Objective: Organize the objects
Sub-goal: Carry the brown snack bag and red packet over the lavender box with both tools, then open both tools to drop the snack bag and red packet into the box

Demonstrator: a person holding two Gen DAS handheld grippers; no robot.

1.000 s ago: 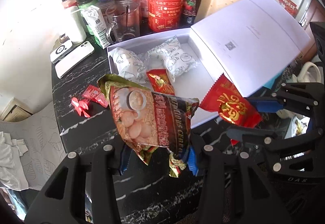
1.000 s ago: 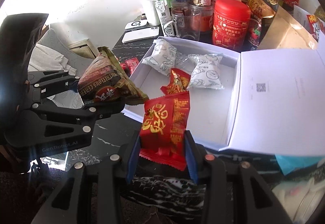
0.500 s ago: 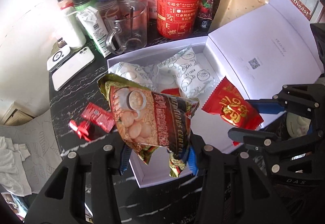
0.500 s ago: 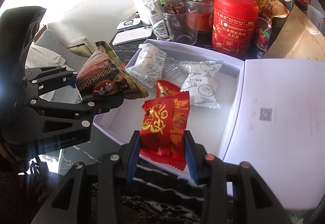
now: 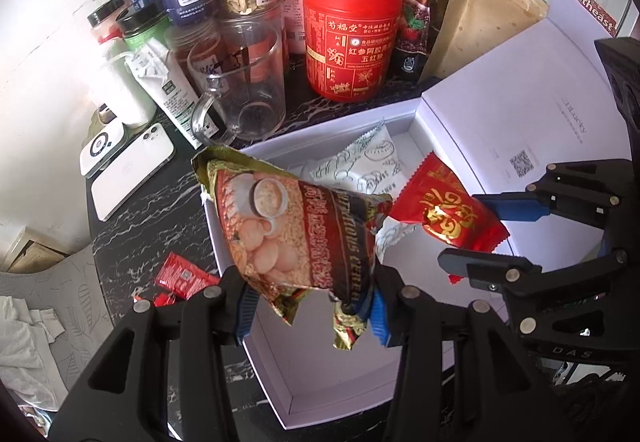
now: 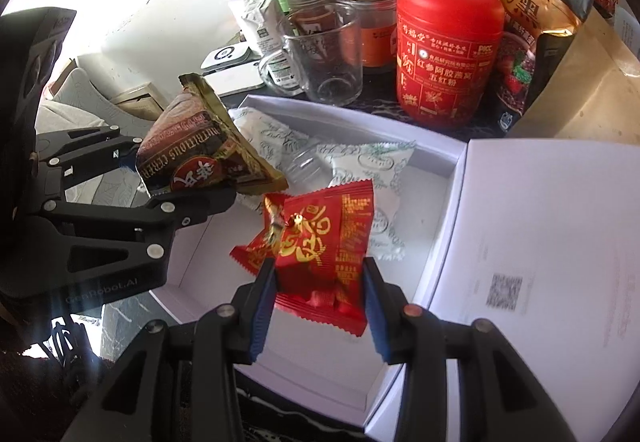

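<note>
- Left gripper: jaws clamped on the lower edge of the cereal sachet, which hangs above the left part of the white box.
- Right gripper: jaws clamped on the bottom seam of the red snack packet, above the box's middle.
- Step in hand, as I judge it: drop both packs into the box. Lower each until it nearly meets the box floor, then release; aim for bare floor in front of the white pillow packs at the box's far end, so nothing stacks or slides out.
- Keep the two packs apart; they hang near each other.
- Materials: sachet is crinkled glossy foil, puffed, irregular; red packet is flat film with serrated seams. Both are light and floppy.
- Box: rigid matte card, its hinged lid open to the right.
</note>
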